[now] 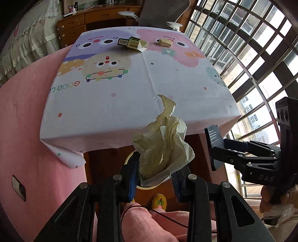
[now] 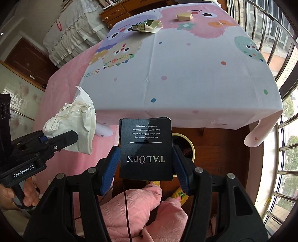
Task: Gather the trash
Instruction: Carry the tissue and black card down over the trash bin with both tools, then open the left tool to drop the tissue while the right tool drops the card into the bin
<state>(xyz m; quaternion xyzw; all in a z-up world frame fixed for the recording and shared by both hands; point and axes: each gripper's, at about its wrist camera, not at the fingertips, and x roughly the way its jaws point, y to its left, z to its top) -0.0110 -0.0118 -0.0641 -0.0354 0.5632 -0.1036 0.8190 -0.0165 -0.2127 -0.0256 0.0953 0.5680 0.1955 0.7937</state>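
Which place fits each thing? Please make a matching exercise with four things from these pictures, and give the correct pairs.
Things:
1. crumpled paper
2. black card
3. tan box
4. bin

Places:
A. on the floor below the table edge
B. in the right gripper
C. on the far part of the tablecloth
D. in the left gripper

Pairs: 1-D, 2-B, 3-C, 4-A
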